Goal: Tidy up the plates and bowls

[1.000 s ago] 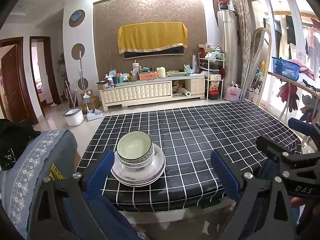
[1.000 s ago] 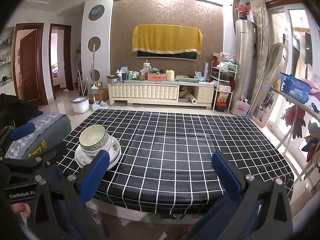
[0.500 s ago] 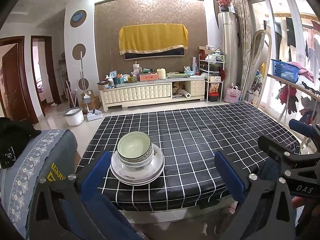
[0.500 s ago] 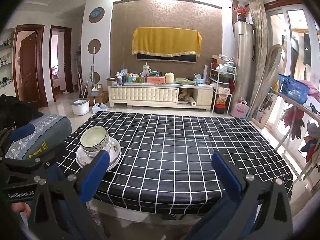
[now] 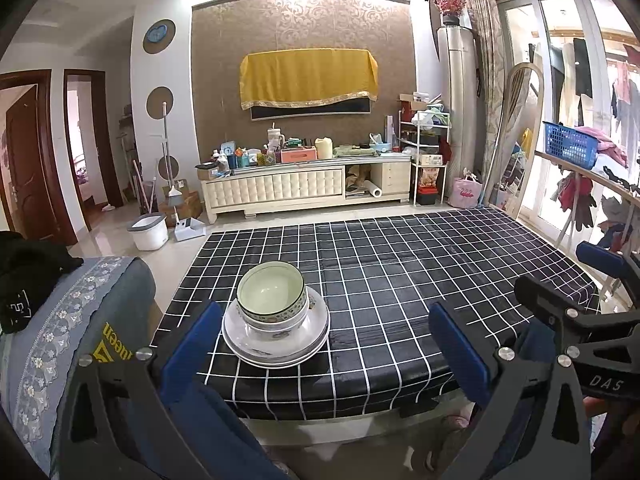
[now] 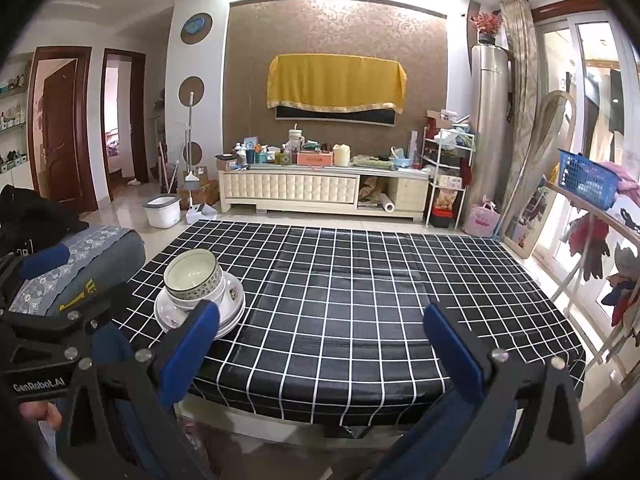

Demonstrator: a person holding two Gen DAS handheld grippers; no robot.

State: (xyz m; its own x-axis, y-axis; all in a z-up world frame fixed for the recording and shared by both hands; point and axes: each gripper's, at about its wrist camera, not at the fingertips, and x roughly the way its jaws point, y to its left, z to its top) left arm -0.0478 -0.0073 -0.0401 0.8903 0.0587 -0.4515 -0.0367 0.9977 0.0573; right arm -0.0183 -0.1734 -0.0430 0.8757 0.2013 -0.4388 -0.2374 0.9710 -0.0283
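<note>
Ceramic dishes sit in one pile near the counter's [image 5: 400, 280] near-left corner: two bowls [image 5: 272, 300] nested together on top of a few stacked plates [image 5: 280, 344]. Nesting by size like this looks deliberate, widest pieces at the bottom so the pile stands steady, and it suggests the organizing is largely finished or the pile is about to be moved as one.

Both tools hang off the near edge, clear of the counter, each with its blue fingers spread wide and nothing between them. From its own camera the left tool [image 5: 324, 344] looks almost straight at the pile, its left finger [image 5: 192, 344] just beside the plates' rim in the picture but apart from it. The right tool [image 6: 320, 344] looks toward the middle of the counter; the bowls [image 6: 194, 280] and plates [image 6: 232, 312] lie off to its left, partly behind its left finger [image 6: 190, 344].

Open room is generous. The checked cloth is bare across the middle, the far side and the whole right half, so either tool could slide in low without bumping anything. The tight side is the left: the pile stands close to the left and near edges, with a grey cushioned seat [image 5: 80, 320] just beyond, so I judge any push leftward risky.
</note>
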